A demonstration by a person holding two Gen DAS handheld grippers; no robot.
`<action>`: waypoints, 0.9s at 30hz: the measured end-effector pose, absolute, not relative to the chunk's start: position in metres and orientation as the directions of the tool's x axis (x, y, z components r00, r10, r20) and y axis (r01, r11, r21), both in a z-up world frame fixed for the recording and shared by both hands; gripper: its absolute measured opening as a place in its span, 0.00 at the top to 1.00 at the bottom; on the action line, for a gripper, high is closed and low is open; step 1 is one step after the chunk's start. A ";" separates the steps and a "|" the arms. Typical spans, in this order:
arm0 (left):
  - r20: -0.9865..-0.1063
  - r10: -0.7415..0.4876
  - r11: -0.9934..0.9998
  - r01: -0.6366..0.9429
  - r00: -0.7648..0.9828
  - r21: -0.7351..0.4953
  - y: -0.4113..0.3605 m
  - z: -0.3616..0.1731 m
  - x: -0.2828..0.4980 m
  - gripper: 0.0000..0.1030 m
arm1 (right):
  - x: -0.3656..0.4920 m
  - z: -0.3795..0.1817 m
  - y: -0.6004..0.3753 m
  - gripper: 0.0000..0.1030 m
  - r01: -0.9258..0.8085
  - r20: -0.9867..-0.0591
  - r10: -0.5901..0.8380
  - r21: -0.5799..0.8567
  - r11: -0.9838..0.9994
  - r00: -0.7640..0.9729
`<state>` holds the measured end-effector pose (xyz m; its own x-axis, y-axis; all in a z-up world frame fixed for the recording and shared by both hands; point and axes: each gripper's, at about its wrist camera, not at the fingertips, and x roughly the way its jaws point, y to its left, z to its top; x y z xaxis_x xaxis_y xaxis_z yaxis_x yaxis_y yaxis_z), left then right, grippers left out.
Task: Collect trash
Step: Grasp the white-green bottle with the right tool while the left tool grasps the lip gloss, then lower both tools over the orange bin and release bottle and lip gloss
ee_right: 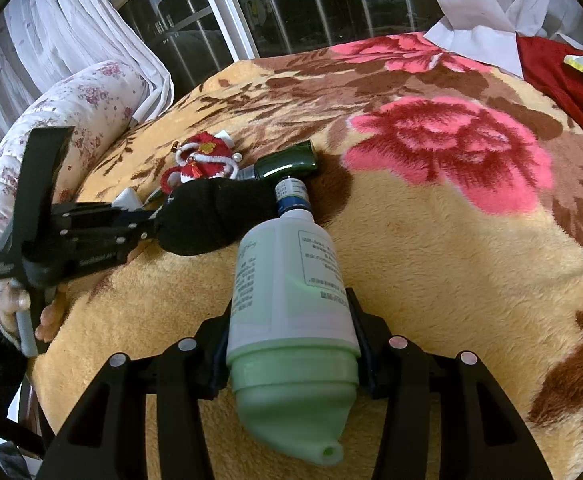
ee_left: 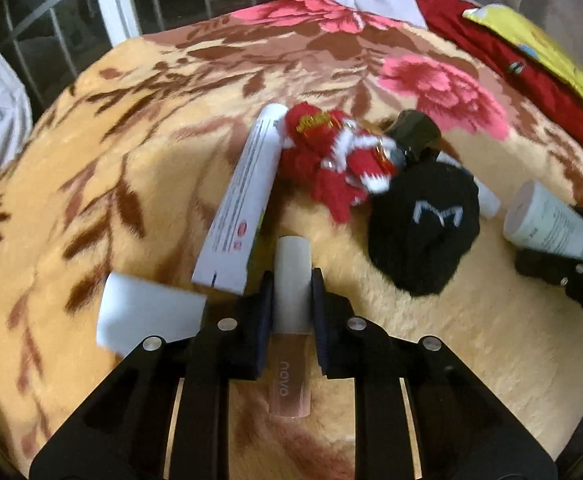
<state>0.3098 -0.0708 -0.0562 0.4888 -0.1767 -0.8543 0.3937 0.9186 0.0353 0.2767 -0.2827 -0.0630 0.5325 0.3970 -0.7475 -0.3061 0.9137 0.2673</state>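
Note:
My left gripper point(ee_left: 291, 280) is shut on a small lip gloss tube point(ee_left: 291, 284) with a white cap and pink body, held above the floral blanket point(ee_left: 131, 160). My right gripper point(ee_right: 291, 320) is shut on a white and green squeeze tube point(ee_right: 287, 300); this tube also shows at the right in the left wrist view point(ee_left: 547, 224). On the blanket lie a white toothpaste box point(ee_left: 243, 196), a white block point(ee_left: 147, 316), a red and white knitted toy point(ee_left: 331, 160), a black knit hat point(ee_left: 423, 232) and a dark green bottle point(ee_right: 287, 164).
A small bottle with a blue band point(ee_right: 293, 196) lies beyond the squeeze tube. A floral bolster point(ee_right: 51, 128) lies at the bed's left edge. Red and yellow cloth point(ee_left: 531, 60) lies at the right. A barred window point(ee_right: 291, 4) and curtains stand behind.

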 end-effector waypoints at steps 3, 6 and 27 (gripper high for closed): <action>-0.860 -0.125 0.938 0.341 0.496 0.061 -0.075 -0.056 0.299 0.83 | 0.276 -0.063 -0.283 0.53 -0.307 -0.748 0.394 0.262 0.915 0.534; -0.862 -0.129 0.968 0.252 0.491 -0.002 -0.066 -0.053 0.289 0.83 | 0.275 -0.062 -0.281 0.53 -0.307 -0.751 0.379 0.244 0.920 0.540; -0.741 -0.065 0.997 0.009 0.668 -0.080 -0.043 -0.018 0.137 0.83 | 0.143 -0.019 -0.254 0.53 -0.311 -0.675 0.371 0.214 0.926 0.638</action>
